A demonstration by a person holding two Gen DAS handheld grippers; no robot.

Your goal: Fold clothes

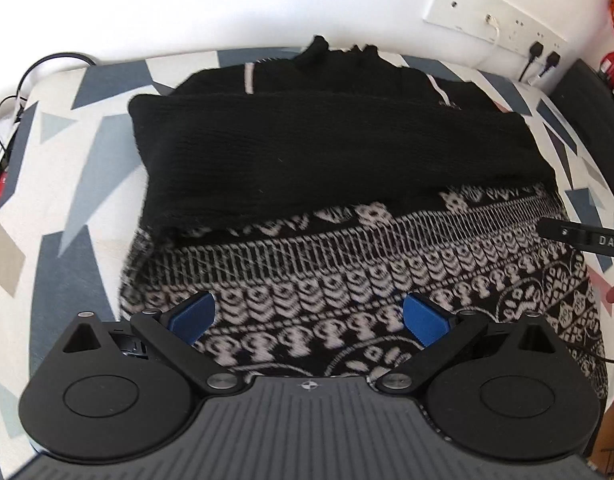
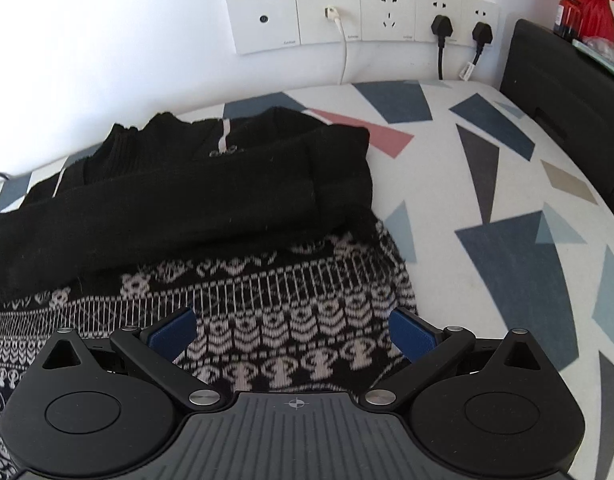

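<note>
A black sweater (image 2: 179,200) is lying on a cloth (image 2: 487,184) with colored triangles, by a white wall (image 2: 107,40) with plugs (image 2: 441,26). Both grippers, left (image 1: 307,316) and right (image 2: 293,334), are gaping wide, holding nothing.

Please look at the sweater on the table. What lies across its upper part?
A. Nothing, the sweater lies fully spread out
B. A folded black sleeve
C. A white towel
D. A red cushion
B: in both wrist views a plain black sleeve is folded across the black-and-white sweater, above its patterned lower part; no towel or cushion rests on it.
</note>
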